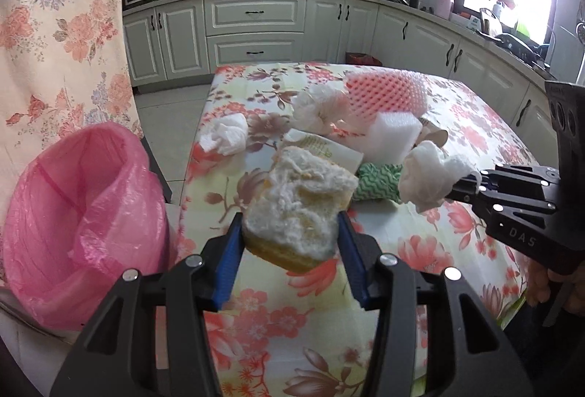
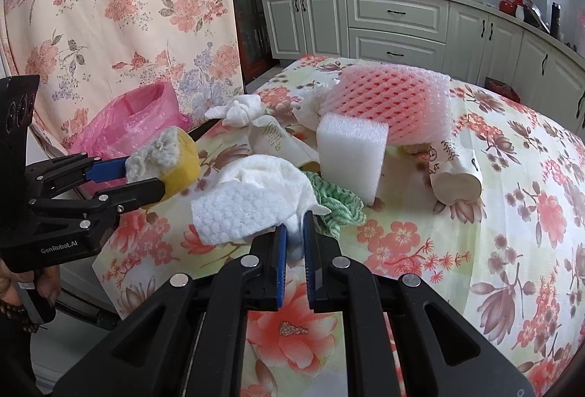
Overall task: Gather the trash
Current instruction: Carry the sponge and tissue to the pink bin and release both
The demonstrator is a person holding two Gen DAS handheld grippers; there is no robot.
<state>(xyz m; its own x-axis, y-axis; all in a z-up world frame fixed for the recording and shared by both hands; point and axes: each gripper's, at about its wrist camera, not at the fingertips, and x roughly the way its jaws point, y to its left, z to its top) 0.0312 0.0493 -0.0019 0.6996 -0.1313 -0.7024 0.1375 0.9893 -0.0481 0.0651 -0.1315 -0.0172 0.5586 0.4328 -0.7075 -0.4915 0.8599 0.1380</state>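
Note:
My left gripper is shut on a chunk of yellow fruit peel with thick white pith, held just above the floral table. The right wrist view shows the same peel in the left gripper. My right gripper is shut on a crumpled white paper towel, also lifted off the cloth. From the left wrist it appears at the right, the right gripper pinching the towel. A bin lined with a pink bag stands open left of the table.
More trash lies mid-table: a pink foam net, a white foam block, a green patterned cloth, two crumpled tissues, a paper packet and a tipped paper cup. A floral curtain hangs behind the bin.

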